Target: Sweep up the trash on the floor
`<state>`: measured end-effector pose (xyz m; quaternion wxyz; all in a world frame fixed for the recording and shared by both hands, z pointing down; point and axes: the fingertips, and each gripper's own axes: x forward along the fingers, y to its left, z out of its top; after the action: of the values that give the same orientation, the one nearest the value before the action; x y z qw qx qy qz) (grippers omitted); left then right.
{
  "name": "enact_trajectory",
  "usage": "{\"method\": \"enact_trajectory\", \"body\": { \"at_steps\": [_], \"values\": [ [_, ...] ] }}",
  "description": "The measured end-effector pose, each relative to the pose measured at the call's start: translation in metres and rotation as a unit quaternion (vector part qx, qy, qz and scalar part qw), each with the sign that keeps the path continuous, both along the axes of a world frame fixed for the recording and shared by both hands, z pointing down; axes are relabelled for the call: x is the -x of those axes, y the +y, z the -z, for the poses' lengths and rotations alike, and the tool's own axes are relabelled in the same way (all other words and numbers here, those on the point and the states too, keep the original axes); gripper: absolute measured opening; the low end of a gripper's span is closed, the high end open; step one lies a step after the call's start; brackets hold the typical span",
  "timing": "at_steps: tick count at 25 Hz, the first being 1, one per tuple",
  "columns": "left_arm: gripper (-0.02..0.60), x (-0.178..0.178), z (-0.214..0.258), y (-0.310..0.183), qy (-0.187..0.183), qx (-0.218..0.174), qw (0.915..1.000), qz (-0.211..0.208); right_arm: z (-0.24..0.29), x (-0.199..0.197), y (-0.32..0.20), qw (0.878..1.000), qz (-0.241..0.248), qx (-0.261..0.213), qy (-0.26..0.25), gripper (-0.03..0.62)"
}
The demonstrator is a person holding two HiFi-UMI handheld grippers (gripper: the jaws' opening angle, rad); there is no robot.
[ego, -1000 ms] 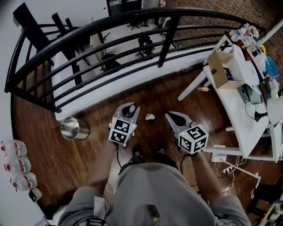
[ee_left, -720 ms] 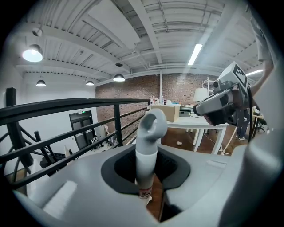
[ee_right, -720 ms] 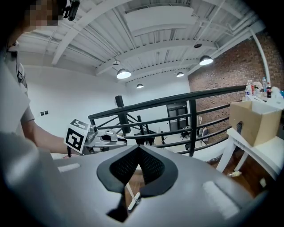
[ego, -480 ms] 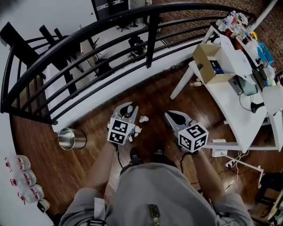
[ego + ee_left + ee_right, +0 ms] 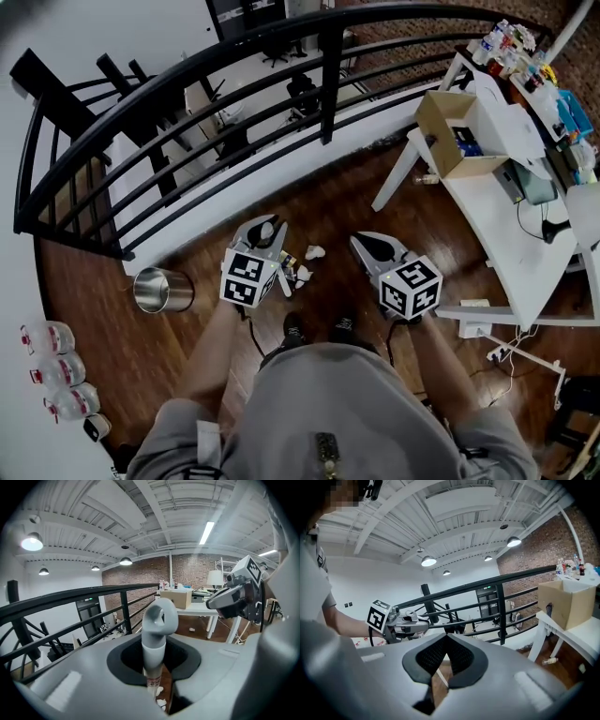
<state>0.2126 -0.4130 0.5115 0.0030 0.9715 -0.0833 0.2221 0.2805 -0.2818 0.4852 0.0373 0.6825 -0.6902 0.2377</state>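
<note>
My left gripper [image 5: 262, 234] is shut on a broom's grey handle [image 5: 157, 620], which has a hooked top and stands upright between the jaws. Its shaft runs down toward the wood floor. White crumpled scraps of trash [image 5: 314, 251] lie on the floor between the two grippers, with more scraps [image 5: 302, 273] close to the left gripper's right side, and scraps [image 5: 159, 700] also show below the handle. My right gripper [image 5: 367, 246] hangs level with the left one; its dark pads [image 5: 459, 656] meet at the tips. A thin white line shows through the gap under them; what it is I cannot tell.
A steel bin [image 5: 161, 289] stands on the floor to the left. A black railing [image 5: 187, 84] curves across the far side. A white table [image 5: 506, 216] with a cardboard box [image 5: 450, 131] is at the right. Bottles [image 5: 52, 370] line the left edge; a power strip [image 5: 497, 352] lies at lower right.
Both grippers have shifted a little across the floor with the person. More white scraps now show beside the left gripper. Both grips look the same.
</note>
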Motion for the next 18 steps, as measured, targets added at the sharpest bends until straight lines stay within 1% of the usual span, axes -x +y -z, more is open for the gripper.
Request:
{"method": "enact_trajectory", "body": {
  "at_steps": [4, 8, 13, 15, 18],
  "values": [
    [0.064, 0.0, 0.027, 0.001, 0.017, -0.01, 0.9998, 0.004, 0.005, 0.003, -0.005, 1.0, 0.01, -0.011, -0.001, 0.0],
    [0.064, -0.006, 0.057, 0.008, 0.042, -0.017, 0.999, -0.005, 0.009, 0.004, -0.008, 1.0, 0.014, -0.02, -0.001, 0.0],
    [0.064, -0.03, 0.081, 0.029, 0.067, -0.025, 0.9966, -0.041, 0.01, 0.002, -0.005, 1.0, 0.012, -0.022, -0.002, 0.0],
    [0.063, -0.043, 0.086, 0.039, 0.071, -0.029, 0.9953, -0.058, 0.009, -0.001, -0.002, 1.0, 0.01, -0.02, -0.001, 0.0],
    [0.063, -0.065, 0.089, 0.052, 0.076, -0.028, 0.9931, -0.085, 0.01, -0.011, 0.007, 1.0, -0.006, -0.021, 0.001, 0.0]
  ]
}}
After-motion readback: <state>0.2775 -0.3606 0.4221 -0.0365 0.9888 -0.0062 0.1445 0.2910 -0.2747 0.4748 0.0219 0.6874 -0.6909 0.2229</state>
